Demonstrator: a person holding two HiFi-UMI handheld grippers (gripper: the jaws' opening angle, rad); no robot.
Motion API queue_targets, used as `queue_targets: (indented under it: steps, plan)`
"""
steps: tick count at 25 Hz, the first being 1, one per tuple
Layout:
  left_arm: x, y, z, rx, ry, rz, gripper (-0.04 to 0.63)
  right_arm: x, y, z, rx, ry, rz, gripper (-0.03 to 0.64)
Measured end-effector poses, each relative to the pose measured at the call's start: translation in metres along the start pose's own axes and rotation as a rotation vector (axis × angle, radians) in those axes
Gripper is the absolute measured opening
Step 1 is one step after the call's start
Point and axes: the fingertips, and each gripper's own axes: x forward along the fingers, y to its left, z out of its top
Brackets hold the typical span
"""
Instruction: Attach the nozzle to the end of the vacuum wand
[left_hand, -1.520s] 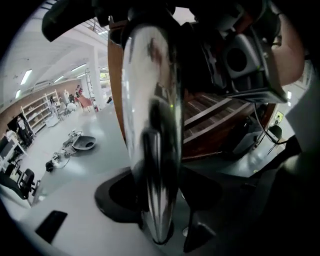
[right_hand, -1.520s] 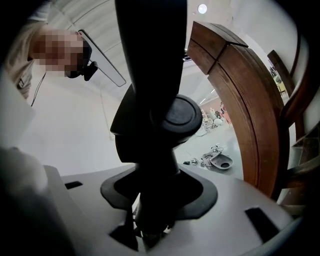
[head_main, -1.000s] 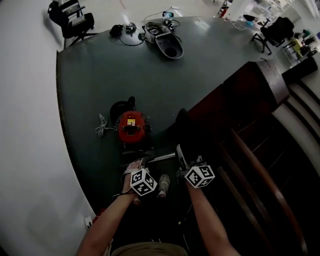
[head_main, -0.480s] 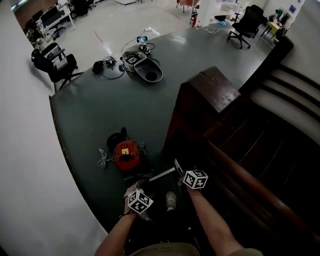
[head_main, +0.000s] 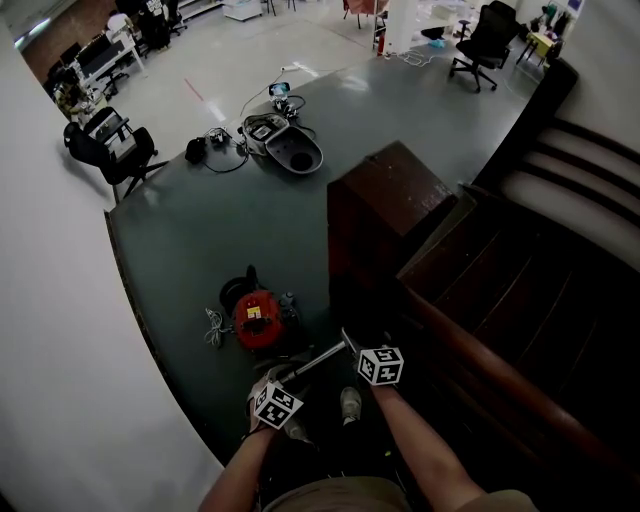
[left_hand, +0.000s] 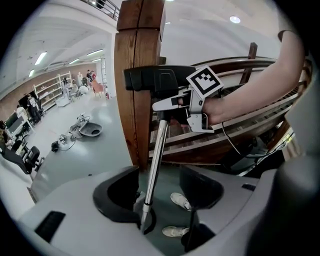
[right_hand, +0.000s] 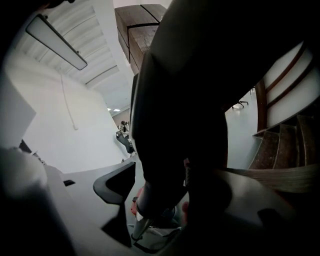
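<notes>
Head view: the person stood at the stair foot beside the wooden newel post. The left gripper and right gripper sat at opposite ends of the wand, and the red canister vacuum lay on the floor just beyond. The nozzle sat at the wand's end by the right gripper, too small here to judge the joint. Left gripper view: its jaws stood apart. The wand ran up between them, lying against one jaw only, unclamped. The black nozzle capped the wand's top, near the newel post. Right gripper view: its jaws had just been opening and stood wide around the nozzle, which filled the gap between them, with no clear squeeze on it. Risk, as judged: with neither gripper clamped, an unlatched nozzle could slip off. The loose wand could also tip and knock the newel post. Any seating push looked to need the left jaws closed on the wand first.
</notes>
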Motion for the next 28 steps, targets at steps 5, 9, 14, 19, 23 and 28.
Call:
queue_targets:
  steps: [5,9,14,19,23,28]
  plan:
    - [-0.005,0.0,0.006,-0.064,-0.037,0.005,0.249,-0.026,-0.005,-0.007,0.031,-0.016,-0.012,0.302]
    - [-0.015,0.005,0.01,-0.149,-0.091,0.007,0.249,-0.049,-0.004,-0.006,0.063,-0.034,-0.003,0.302]
    - [-0.027,0.004,0.016,-0.154,-0.11,0.021,0.249,-0.063,-0.001,-0.003,0.071,-0.035,0.012,0.302]
    - [-0.054,-0.004,0.035,-0.163,-0.168,0.023,0.249,-0.089,0.012,0.006,0.071,-0.042,0.023,0.302]
    - [-0.085,-0.007,0.045,-0.187,-0.251,0.022,0.249,-0.131,0.037,0.034,0.05,-0.098,0.042,0.302]
    - [-0.131,-0.012,0.06,-0.192,-0.366,0.038,0.249,-0.197,0.08,0.096,-0.036,-0.23,0.088,0.302]
